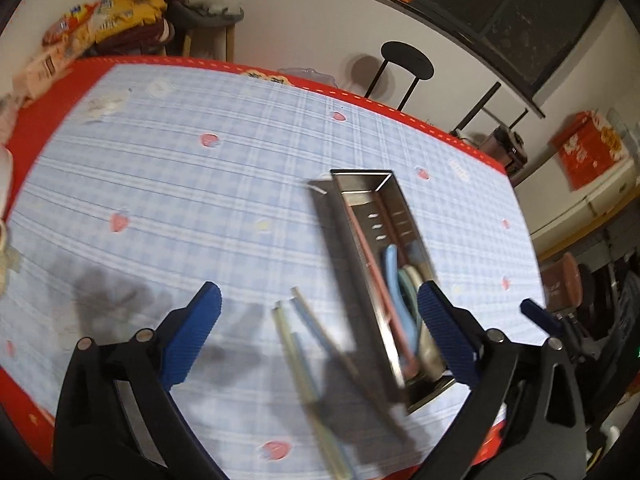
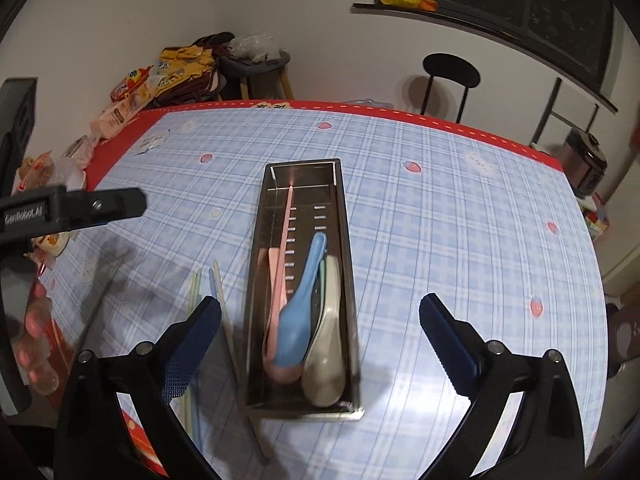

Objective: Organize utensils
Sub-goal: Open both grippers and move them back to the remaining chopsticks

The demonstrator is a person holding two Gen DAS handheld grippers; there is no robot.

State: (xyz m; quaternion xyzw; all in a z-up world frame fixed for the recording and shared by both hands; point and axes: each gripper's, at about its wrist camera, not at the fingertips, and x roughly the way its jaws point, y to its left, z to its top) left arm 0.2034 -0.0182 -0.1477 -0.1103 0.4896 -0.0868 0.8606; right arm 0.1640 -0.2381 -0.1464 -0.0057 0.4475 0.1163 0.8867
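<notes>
Both grippers, left gripper [image 1: 318, 308] and right gripper [image 2: 320, 320], spread, empty; loose chopsticks [image 2: 214, 280] beside tray [image 2: 344, 216] near tabletop's front edge: light, stiff, slippery, probably best pinched mid-length.

The worktop [image 2: 440, 240] lies open over most of its checked cloth, from nine round through twelve to three o'clock of the steel tray [image 2: 348, 280]. The tray's upright walls block any low sideways pass, and the spoons [image 2: 296, 320] fill its six o'clock end; its twelve o'clock end holds only a thin pink handle. Chopsticks [image 2: 216, 280] lie loose on the cloth just beside the tray at nine o'clock. Snack packets [image 2: 124, 100] crowd the corner at ten o'clock.
</notes>
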